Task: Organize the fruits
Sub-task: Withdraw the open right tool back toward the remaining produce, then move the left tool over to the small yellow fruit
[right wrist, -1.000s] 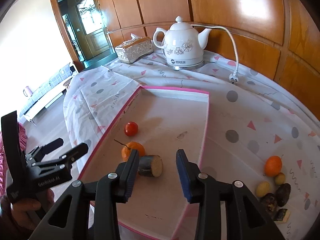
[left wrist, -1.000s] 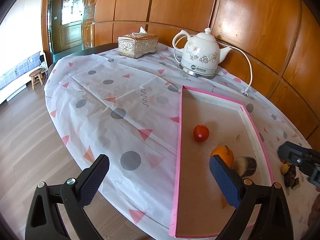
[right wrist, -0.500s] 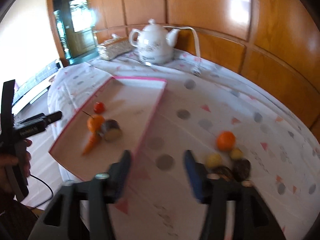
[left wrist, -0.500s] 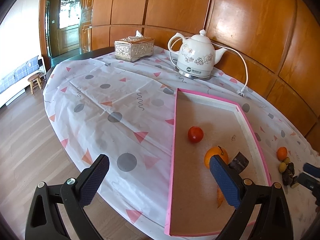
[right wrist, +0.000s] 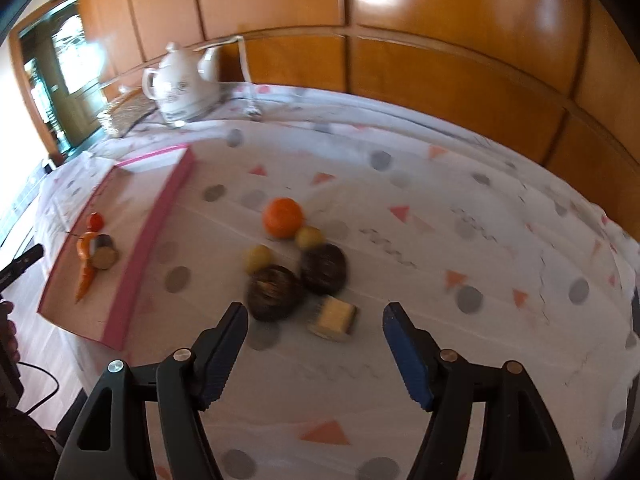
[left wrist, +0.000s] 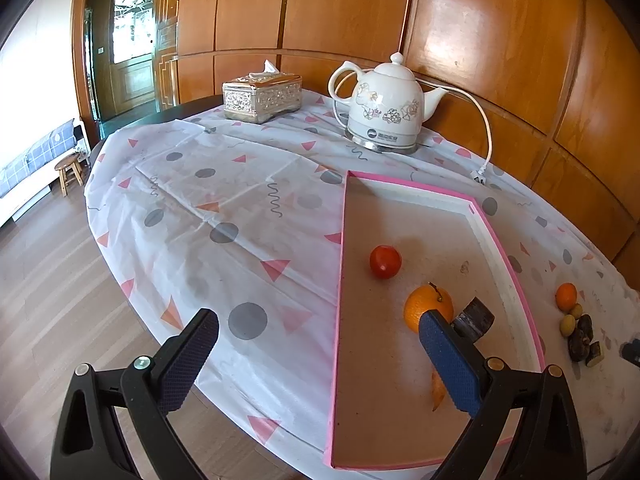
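right gripper wide, empty | loose fruit pile just ahead on cloth (blurred) | left gripper wide, empty; its finger partly hides tray's orange | kettle at table's far edge

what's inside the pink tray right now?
In the pink-rimmed tray: a red tomato, an orange with a stem, a dark cut-ended chunk and an orange carrot. The left gripper's finger covers most of the carrot in its own view.

Glossy wood wall panels, glazed ceramic kettle, embossed metallic tissue box
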`<state>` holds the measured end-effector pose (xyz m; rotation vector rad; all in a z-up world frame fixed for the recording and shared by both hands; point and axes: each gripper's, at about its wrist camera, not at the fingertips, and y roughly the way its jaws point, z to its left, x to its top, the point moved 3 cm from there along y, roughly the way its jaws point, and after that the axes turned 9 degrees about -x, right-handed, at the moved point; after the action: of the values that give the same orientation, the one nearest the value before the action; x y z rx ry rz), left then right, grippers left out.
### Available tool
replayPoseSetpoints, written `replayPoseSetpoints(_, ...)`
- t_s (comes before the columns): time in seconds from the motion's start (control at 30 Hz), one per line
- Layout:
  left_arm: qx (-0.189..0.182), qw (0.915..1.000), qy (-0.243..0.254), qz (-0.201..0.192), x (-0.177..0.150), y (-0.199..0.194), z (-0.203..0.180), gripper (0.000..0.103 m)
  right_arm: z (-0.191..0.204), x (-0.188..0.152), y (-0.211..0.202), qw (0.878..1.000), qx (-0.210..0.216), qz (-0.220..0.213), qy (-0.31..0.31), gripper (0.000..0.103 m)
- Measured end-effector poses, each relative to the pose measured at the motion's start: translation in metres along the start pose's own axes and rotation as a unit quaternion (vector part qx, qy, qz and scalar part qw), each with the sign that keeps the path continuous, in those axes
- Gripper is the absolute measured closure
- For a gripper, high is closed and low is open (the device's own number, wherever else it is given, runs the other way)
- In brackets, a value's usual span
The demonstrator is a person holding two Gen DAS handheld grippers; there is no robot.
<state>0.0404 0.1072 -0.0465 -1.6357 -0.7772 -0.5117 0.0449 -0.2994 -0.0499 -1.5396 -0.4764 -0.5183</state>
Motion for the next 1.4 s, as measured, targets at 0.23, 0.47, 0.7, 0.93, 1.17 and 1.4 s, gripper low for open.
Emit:
replayPoseSetpoints(0.23, -0.007, 0.9999, 0.011, -0.002, 0.000, -0.002, -0.006, 0.002, -0.026, -0.013, 0.012, 0.999, -0.026, 0.027, 0.023, 0.032)
replayPoseSetpoints(0.47, -0.043, 0.9973, 0.058, -0.017, 0.005, -0.012, -0.032, 0.002, -0.039, -0.015, 0.013, 0.998, -0.035, 0.035, 0.042, 0.032)
replayPoseSetpoints(0.7, -0.078, 0.9909, 0.108, -0.021, 0.012, -0.015, -0.072, 0.002, -0.026, -0.013, 0.008, 0.999, -0.027, 0.031, 0.028, 0.032)
replayPoseSetpoints(0.93, -0.136, 0.9796, 0.148, -0.006, 0.012, -0.013, -0.126, 0.002, -0.040, -0.006, 0.000, 0.998, -0.040, 0.023, 0.038, 0.031)
replayPoseSetpoints(1.17, -0.179, 0.9647, 0.192, 0.021, -0.001, -0.009, -0.178, 0.002, -0.051, -0.008, -0.002, 0.998, -0.045, 0.024, 0.044, 0.031)
replayPoseSetpoints(1.4, -0.200, 0.9530, 0.222, 0.050, -0.017, 0.001, -0.212, 0.011, -0.064, -0.005, -0.006, 0.997, -0.052, 0.020, 0.049, 0.031)
